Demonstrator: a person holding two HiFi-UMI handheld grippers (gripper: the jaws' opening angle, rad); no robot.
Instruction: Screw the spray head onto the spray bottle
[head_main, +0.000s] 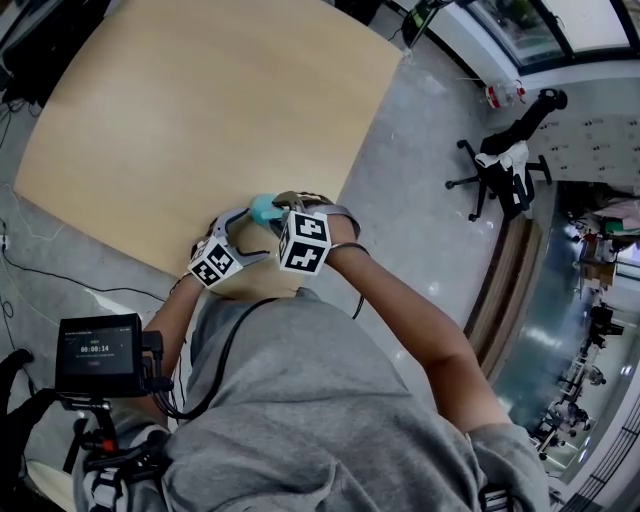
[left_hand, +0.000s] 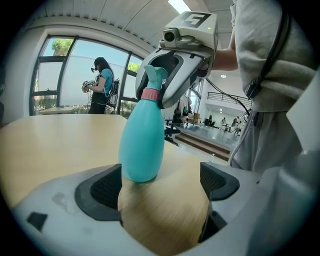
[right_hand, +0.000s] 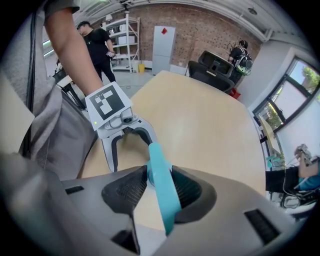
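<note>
The teal spray bottle (left_hand: 142, 145) stands upright, seemingly resting on the worktop (left_hand: 50, 145) near its edge, with the spray head (left_hand: 155, 80) on top. Above the bottle, the right hand-held gripper (right_hand: 158, 190) is clamped on the spray head. The left hand-held gripper (left_hand: 159, 185) is spread wide around the bottle's base without squeezing it.

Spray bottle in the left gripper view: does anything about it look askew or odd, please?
The spray bottle leans slightly and sits off-centre between the left gripper's open jaws, near one pad. Only the right gripper clamps it, by the spray head. No spill or damage shows.
</note>
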